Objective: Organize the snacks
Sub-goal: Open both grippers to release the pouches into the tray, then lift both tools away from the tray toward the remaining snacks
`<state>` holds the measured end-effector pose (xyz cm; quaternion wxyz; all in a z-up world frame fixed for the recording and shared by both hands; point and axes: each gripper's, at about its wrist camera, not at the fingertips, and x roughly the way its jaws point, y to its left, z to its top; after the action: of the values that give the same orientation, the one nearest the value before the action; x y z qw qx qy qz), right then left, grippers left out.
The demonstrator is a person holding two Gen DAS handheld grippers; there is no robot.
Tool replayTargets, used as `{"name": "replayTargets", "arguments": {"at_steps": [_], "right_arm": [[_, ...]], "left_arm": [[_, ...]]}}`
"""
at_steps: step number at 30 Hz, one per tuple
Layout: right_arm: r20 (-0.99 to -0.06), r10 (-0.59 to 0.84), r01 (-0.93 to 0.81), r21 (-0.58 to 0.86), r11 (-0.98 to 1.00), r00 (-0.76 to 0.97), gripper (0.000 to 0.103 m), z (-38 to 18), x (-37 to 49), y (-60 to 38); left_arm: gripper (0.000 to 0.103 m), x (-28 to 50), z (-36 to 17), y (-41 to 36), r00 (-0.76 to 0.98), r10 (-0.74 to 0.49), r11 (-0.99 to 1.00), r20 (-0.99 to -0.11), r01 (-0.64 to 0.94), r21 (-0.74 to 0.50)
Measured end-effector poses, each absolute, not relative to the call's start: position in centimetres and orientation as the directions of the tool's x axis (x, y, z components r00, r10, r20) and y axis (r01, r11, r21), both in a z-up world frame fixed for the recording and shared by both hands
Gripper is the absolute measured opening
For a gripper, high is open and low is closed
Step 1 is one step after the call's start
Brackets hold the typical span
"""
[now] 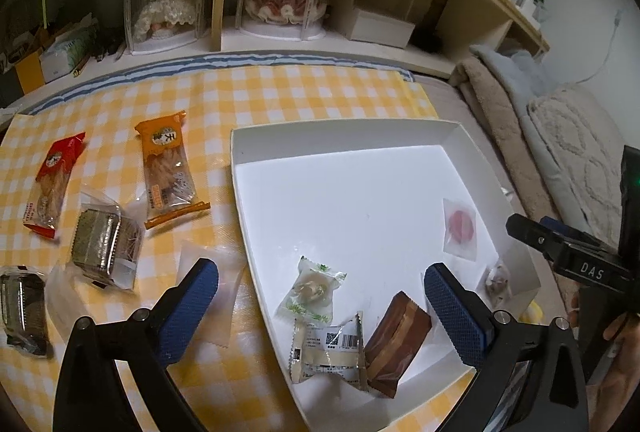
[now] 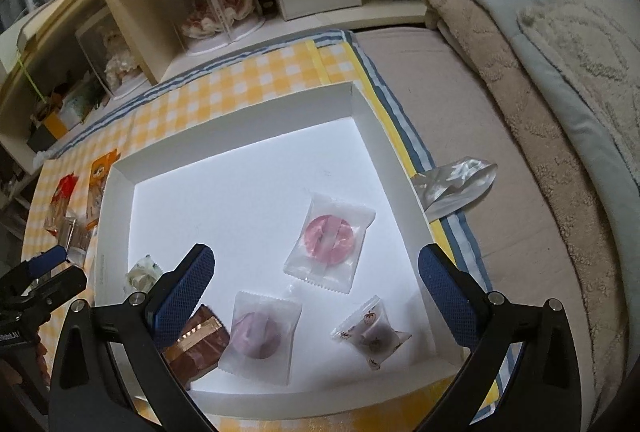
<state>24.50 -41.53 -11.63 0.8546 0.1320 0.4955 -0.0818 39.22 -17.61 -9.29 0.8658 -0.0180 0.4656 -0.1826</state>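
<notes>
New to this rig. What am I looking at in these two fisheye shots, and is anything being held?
There is no robot arm: a person carries a two-finger gripper in each hand, with a camera on each looking along its blue fingers. One picture is from the left gripper, the other from the right gripper. Both are open and hold nothing.

Below them a white box sits on a yellow checked cloth. In the box lie a pink sweet, a purple sweet, a brown bar, a green-print candy and a few other small packets. Still on the cloth: an orange pack, a red pack and two dark packs.
</notes>
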Motion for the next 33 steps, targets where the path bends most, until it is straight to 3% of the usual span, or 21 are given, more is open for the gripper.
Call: {"name": "replayTargets", "arguments": {"at_steps": [18,33], "right_arm": [[-0.825,-0.022,0.192,0.106,0.976,0.565,0.103,-6.8,23.4,-36.8],[-0.82,0.029,0.074,0.087,0.993,0.572,0.103,-6.2,23.7,-30.0]], "left_arm": [[0.103,35.0,-4.0,-12.5,0.554,-0.313,0.945,-0.771,0.263,-0.195],[0.103,31.4,-1.5,-3.9,0.582,-0.229,0.973,-0.78,0.148,-0.175]]}}
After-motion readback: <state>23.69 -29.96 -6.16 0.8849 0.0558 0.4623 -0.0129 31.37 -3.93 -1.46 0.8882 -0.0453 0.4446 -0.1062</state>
